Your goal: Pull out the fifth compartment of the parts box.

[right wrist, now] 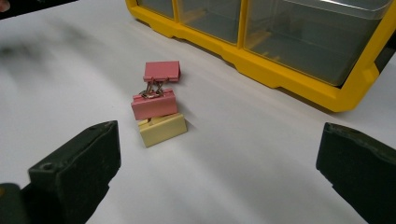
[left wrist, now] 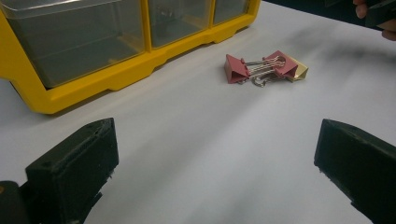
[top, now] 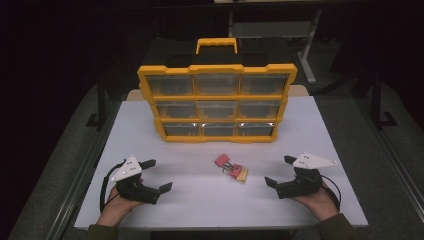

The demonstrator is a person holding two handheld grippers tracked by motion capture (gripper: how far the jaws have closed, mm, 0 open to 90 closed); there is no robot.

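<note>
A small heap of binder clips, two pink and one pale yellow, lies on the white table in front of a yellow organizer with clear drawers. The same clips lie ahead of my left gripper's jaws, and in the right gripper view the clips sit just beyond its left jaw. My left gripper rests at the near left, open and empty. My right gripper rests at the near right, open and empty. Both point toward the clips from about a hand's width away.
The organizer stands upright at the table's middle back, its carry handle on top. Dark floor and table legs surround the table. Bare white surface lies between the grippers and around the clips.
</note>
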